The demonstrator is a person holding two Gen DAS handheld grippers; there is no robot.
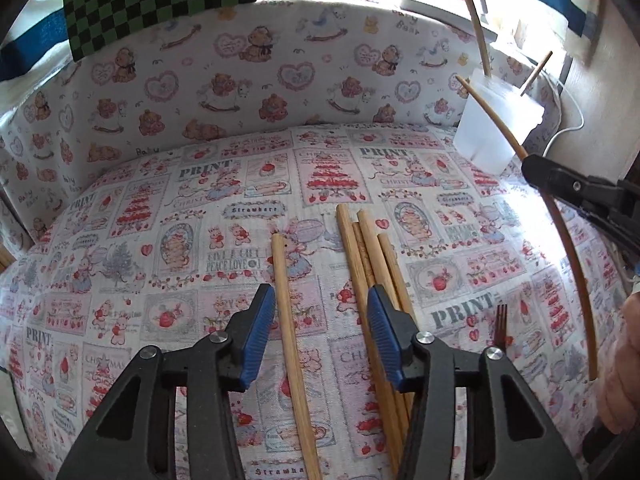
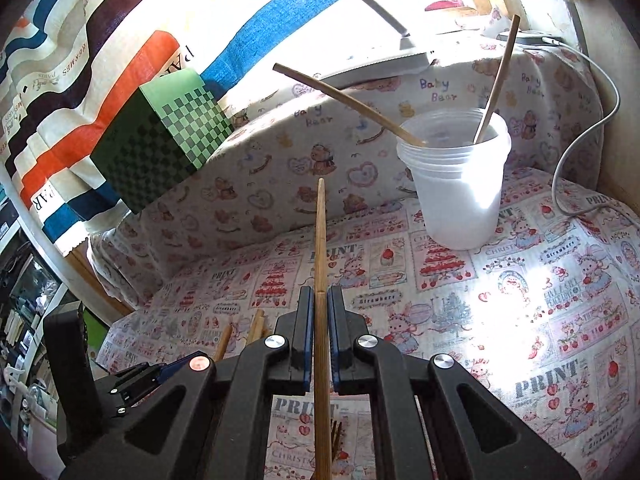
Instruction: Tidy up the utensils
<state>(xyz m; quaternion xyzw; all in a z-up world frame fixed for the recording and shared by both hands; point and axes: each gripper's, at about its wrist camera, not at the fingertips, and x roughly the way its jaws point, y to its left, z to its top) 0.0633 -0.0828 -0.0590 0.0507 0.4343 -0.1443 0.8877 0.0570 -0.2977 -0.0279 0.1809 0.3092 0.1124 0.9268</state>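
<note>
1. Holding one chopstick (image 2: 320, 248) lengthwise, the right hand-held gripper (image 2: 320, 312) has its jaws clamped on the shaft; the tip points toward the cup (image 2: 460, 192) but is short of it, raised above the worktop (image 2: 540, 300).
2. Cup: a stack of translucent tubs standing upright at the far right of the worktop. Right view shows two sticks (image 2: 352, 104) leaning inside; left view shows what may be a third, so count is two, possibly three.
3. Loose chopsticks: one single stick (image 1: 290, 340) lies between the jaws of the left hand-held gripper (image 1: 322, 320), which stands apart and grips nothing. A bundle (image 1: 368, 248) of about four lies just beside its right finger; exact number cannot be told where they overlap.
4. A small fork (image 1: 502, 320) lies on the cloth to the right of the bundle, untouched.
5. Progress, judged: early to middle. Two or three sticks housed, one in transit, about five sticks and the fork outstanding.
6. Surroundings: a green checkered box (image 2: 168, 136) against the padded back, well apart from the cup.
</note>
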